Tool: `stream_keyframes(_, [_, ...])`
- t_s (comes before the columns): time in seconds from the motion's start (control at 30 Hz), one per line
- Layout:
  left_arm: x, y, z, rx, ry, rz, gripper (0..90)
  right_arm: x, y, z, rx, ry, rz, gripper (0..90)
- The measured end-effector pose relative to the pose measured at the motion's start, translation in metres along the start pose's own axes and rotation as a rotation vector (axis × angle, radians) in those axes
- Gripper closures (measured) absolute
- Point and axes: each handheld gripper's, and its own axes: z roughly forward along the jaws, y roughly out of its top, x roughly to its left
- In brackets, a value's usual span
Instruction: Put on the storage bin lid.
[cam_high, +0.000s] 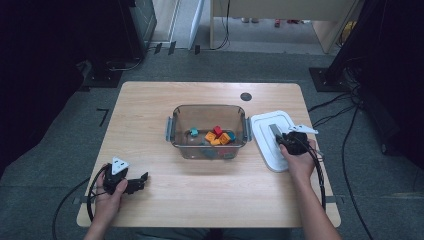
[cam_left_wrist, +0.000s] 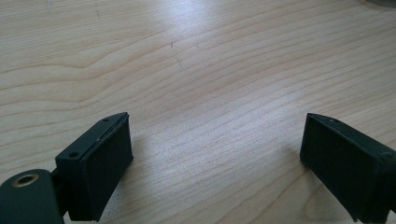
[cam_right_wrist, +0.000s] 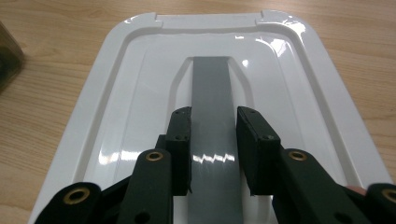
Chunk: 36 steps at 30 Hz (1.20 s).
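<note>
White lid (cam_high: 272, 142) lay flat on the desk (cam_high: 150, 110), just right of the clear plastic container (cam_high: 208, 131), topside up with its grey handle strip (cam_right_wrist: 212, 121) running down the middle, so the handle was the obvious grab spot. Right gripper (cam_high: 283, 136) sat over that lid; in the right gripper view its jaws straddled the grey handle, one pad on each long edge, narrowed close against it. Looked like a clench on the handle, gripper (cam_right_wrist: 213, 140) grasping the lid by its raised strip, though the lid was not yet off the desk. Gripping along the strip probably kept the lid level for carrying over the container. Container stood open at desk centre, side latches out, with small coloured blocks (cam_high: 217, 136) inside: orange, red, teal pieces loose on the bottom. Open top and lid parked beside it suggested closing the box was the job in hand, early stage. Left gripper (cam_high: 140, 182) rested on the desk near the front left corner, well apart from the container, jaws wide and released, bare wood between them in the left gripper view (cam_left_wrist: 215, 154); parked out of the way, likely free to steady the box later.
</note>
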Motion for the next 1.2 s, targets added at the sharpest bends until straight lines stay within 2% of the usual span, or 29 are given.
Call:
stream_keyframes(0.1, [0.0, 0.0, 0.0, 0.0, 0.0, 0.0, 9.1, 0.0, 0.001, -0.002, -0.007, 0.009, 0.0, 68.2])
stream_keyframes(0.27, [0.0, 0.0, 0.0, 0.0, 0.0, 0.0, 9.1, -0.004, 0.009, -0.012, -0.042, 0.004, 0.025, 68.2])
stream_keyframes(0.73, [0.0, 0.0, -0.002, 0.001, 0.009, 0.007, 9.1, -0.005, 0.044, -0.044, -0.105, 0.012, -0.008, 68.2])
stream_keyframes(0.93, [0.003, 0.001, -0.004, -0.019, 0.014, -0.015, 9.1, 0.0, 0.06, -0.057, -0.128, 0.04, -0.033, 68.2])
stream_keyframes(1.2, [-0.012, 0.013, -0.012, -0.083, 0.004, 0.007, 9.1, 0.013, 0.084, -0.076, -0.157, 0.092, -0.08, 68.2])
